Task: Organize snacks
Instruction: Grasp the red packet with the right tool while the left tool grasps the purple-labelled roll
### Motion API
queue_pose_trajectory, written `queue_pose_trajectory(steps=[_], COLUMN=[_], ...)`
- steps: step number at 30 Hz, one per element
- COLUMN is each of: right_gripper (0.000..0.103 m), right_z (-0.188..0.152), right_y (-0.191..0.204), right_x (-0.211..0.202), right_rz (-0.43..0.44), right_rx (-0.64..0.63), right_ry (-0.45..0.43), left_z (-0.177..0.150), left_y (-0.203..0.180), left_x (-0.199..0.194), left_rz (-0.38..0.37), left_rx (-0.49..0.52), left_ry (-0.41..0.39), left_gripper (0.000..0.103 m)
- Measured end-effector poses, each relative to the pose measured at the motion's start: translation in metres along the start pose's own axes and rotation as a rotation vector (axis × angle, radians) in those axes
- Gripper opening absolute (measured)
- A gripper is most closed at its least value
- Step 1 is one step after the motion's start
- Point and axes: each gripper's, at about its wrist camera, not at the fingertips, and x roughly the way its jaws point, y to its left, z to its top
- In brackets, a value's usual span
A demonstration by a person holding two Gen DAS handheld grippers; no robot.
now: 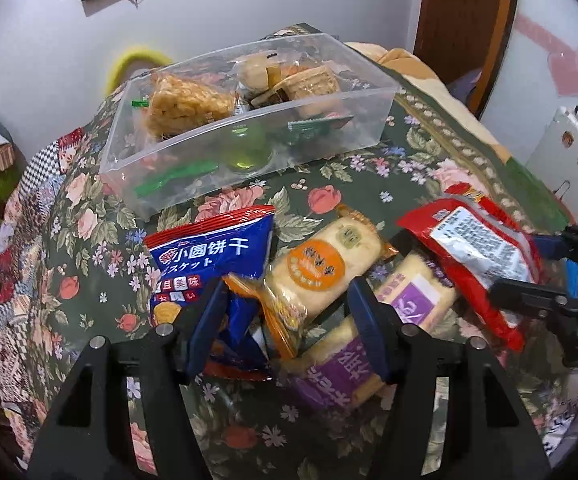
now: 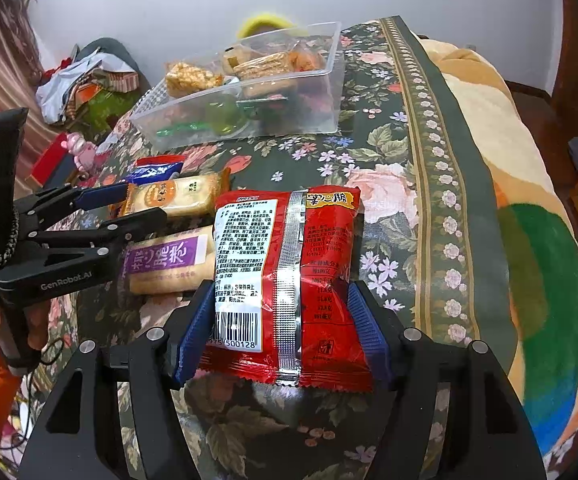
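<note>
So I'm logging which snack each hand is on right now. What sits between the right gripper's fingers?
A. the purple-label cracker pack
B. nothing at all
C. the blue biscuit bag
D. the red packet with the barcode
D: in the right wrist view the red packet lies between the right gripper fingers, which press against both its sides, while the clear box stands farther back on the floral cloth.

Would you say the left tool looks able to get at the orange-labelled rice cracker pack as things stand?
Probably yes. The left tool is open, its jaws already straddle the near end of the orange-labelled rice cracker pack, and nothing covers that pack. The blue biscuit bag crowds its left side and may get pinched too.
</note>
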Motion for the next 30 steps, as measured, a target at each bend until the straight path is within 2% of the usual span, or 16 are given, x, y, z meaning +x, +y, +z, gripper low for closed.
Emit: queue_pose_trajectory(steps=[8,16,20,23,26,29,30], right_gripper=[0.063,0.063,0.063,0.063,0.063,0.063,0.063], right_z=[0.002,-0.002,-0.005,-0.006,-0.008,-0.008,-0.008], right_y=[-0.005,-0.008,-0.010,-0.011,-0.014,-0.015,-0.015], right_x=[-0.003,-0.009,-0.014,-0.016,-0.017,-0.019,-0.019], right_rz=[-0.021,-0.018,-0.022,-0.026,-0.030,-0.030,-0.030], right_rx=[0.001,-0.002,-0.004,-0.001,0.006,0.015,0.017], right_ry=[-0.022,-0.026,-0.027,-0.031,-0.033,-0.039,-0.042], left_z=[-0.011,-0.013,-0.009,-0.007,-0.010,-0.014,-0.016], left_y=[-0.010,-0.041,-0.048,-0.047,-0.046,-0.047,-0.047], left_x=[-0.025,-0.007,0.011,0.025,0.032,0.029,0.027], left_rz=[-0.077,-0.170,-0.155,-0.186,-0.167,-0.152,-0.149], left_rx=[-0.014,0.043,0.072,0.061,0.053,0.048,0.048], left_ry=[-0.011,0.042,0.065,0.091,0.099,0.082,0.078], left_gripper=[0.062,0.063,0.063,0.068,0.069,0.064,0.059])
